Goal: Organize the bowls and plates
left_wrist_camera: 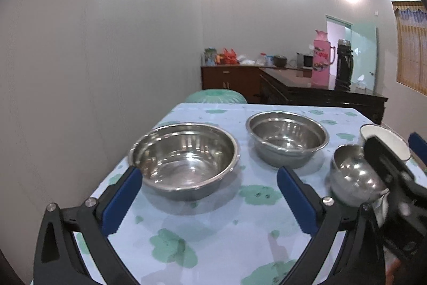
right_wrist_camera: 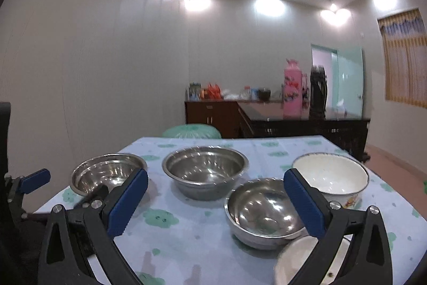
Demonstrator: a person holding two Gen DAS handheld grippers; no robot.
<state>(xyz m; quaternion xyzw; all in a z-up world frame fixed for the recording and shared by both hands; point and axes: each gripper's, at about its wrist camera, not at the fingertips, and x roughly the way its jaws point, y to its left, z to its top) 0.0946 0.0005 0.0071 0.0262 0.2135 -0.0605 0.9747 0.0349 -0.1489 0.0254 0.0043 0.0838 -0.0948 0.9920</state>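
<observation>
A large steel bowl (left_wrist_camera: pixel 184 159) sits at the table's left, just ahead of my open, empty left gripper (left_wrist_camera: pixel 210 194). It also shows in the right wrist view (right_wrist_camera: pixel 106 175). A medium steel bowl (left_wrist_camera: pixel 287 139) (right_wrist_camera: pixel 204 170) sits behind it to the right. A small shiny steel bowl (left_wrist_camera: pixel 352 175) (right_wrist_camera: pixel 263 210) stands near a white enamel bowl (left_wrist_camera: pixel 384 138) (right_wrist_camera: pixel 331 178). My right gripper (right_wrist_camera: pixel 216 203) is open and empty, with its right finger over the small bowl's rim. A white plate (right_wrist_camera: pixel 299 263) lies under that finger.
The table (right_wrist_camera: pixel 186 231) wears a pale blue cloth with green patches. A green stool (left_wrist_camera: pixel 216 96) stands behind it. A dark wooden sideboard (left_wrist_camera: pixel 320 92) carries a pink thermos (left_wrist_camera: pixel 321 58) and a black flask (left_wrist_camera: pixel 344 60).
</observation>
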